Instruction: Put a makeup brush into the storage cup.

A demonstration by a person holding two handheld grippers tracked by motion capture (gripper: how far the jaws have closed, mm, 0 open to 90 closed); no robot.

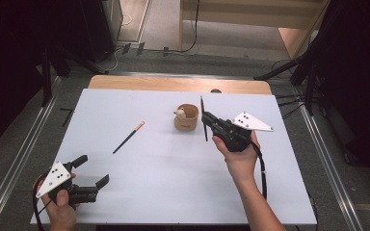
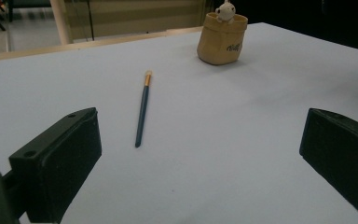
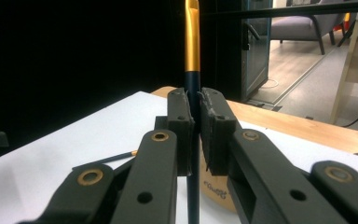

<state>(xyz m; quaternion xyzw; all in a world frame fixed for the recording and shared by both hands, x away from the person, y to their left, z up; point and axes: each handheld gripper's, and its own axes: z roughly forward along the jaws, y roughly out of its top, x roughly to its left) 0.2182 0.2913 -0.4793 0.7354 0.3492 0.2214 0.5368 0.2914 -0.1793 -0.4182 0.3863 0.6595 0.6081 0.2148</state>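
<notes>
A tan holder (image 1: 186, 120) with a small bear figure (image 1: 180, 113) in it stands on the white table (image 1: 164, 183). Just right of it, my right gripper (image 1: 205, 119) is shut on a dark blue brush (image 1: 202, 103), held nearly upright; its gold ferrule (image 3: 192, 42) rises above the jaws in the right gripper view (image 3: 195, 116). A second blue brush (image 1: 129, 137) lies flat on the table left of the holder. My left gripper (image 1: 92, 171) rests open near the front left corner, pointing at that brush (image 2: 142, 108) and the holder (image 2: 222, 38), with nothing between its jaws.
A wooden strip (image 1: 178, 84) runs along the table's far edge. Metal rails (image 1: 29, 149) flank the table on the floor, and cables lie beyond. Dark curtains stand at both sides.
</notes>
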